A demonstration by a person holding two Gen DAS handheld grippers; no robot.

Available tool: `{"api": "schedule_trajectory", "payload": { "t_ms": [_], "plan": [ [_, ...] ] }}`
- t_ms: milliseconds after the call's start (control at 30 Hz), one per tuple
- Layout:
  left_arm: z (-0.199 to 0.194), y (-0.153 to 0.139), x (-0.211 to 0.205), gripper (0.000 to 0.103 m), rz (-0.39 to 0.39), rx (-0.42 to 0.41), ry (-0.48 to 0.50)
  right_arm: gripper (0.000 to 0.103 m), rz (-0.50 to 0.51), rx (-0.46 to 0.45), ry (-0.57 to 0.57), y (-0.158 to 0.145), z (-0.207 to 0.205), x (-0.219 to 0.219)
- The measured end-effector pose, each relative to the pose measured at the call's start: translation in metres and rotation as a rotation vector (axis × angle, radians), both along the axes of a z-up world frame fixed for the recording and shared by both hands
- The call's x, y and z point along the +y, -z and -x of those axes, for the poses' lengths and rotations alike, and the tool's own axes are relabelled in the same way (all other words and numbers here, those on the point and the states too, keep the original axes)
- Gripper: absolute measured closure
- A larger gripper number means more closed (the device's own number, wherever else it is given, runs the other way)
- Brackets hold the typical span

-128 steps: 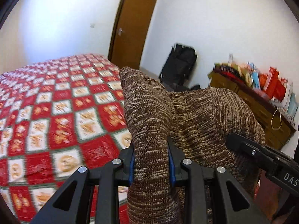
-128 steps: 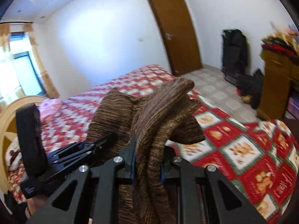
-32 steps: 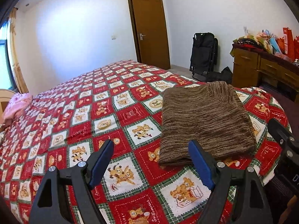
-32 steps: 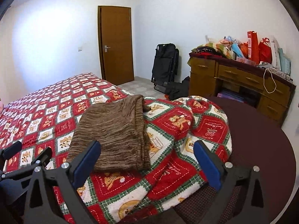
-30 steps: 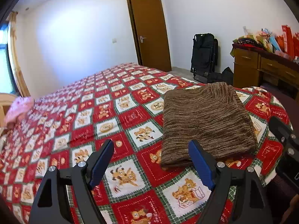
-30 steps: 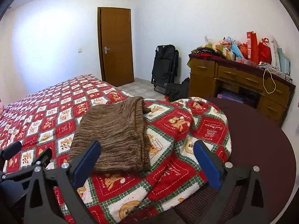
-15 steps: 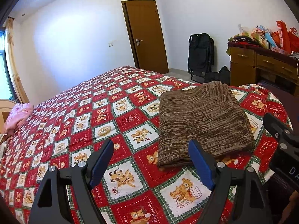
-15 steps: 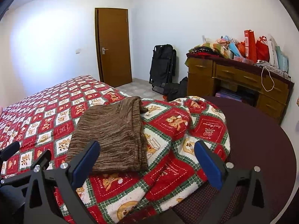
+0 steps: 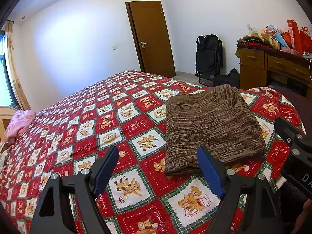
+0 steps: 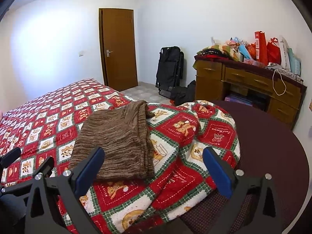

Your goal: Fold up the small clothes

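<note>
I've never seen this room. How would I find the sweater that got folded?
Look at the big bed with the red teddy-bear quilt. Go to the corner nearest the wooden dresser; the sweater lies there, folded flat. It is the only plain brown knit thing on the quilt, unlike the pink cloth at the far side.

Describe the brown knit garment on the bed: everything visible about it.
The brown knit garment is a marled, striped-looking knit in brown and tan, folded into a rough rectangle with stacked layers showing along one side. It lies flat near the corner of the red patchwork bedspread, touching only that. Both grippers stand open short of it, neither holding it.
</note>
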State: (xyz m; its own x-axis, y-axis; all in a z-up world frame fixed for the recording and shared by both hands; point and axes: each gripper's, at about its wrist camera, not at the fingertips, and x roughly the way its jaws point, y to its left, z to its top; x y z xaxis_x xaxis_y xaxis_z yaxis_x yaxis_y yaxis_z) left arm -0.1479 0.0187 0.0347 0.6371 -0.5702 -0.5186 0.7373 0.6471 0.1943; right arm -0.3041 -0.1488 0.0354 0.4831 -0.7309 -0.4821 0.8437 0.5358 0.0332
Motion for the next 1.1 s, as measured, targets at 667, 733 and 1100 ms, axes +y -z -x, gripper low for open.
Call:
{"api": "schedule_trajectory", "payload": {
  "t_ms": [667, 733, 1100],
  "plan": [
    [0.0020, 0.0011, -0.0041, 0.020, -0.016, -0.003, -0.009, 0.000, -0.003, -0.002, 0.002, 0.0005, 0.0002, 0.0011],
    [0.0012, 0.0012, -0.0042, 0.020, -0.015, 0.001, -0.012, 0.000, -0.002, -0.005, 0.008, 0.0003, 0.0008, 0.0020],
    [0.0047, -0.0017, -0.0039, 0.020, -0.001, -0.014, 0.008, 0.000, -0.003, -0.010, 0.011, 0.0000, 0.0022, 0.0013]
  ]
}}
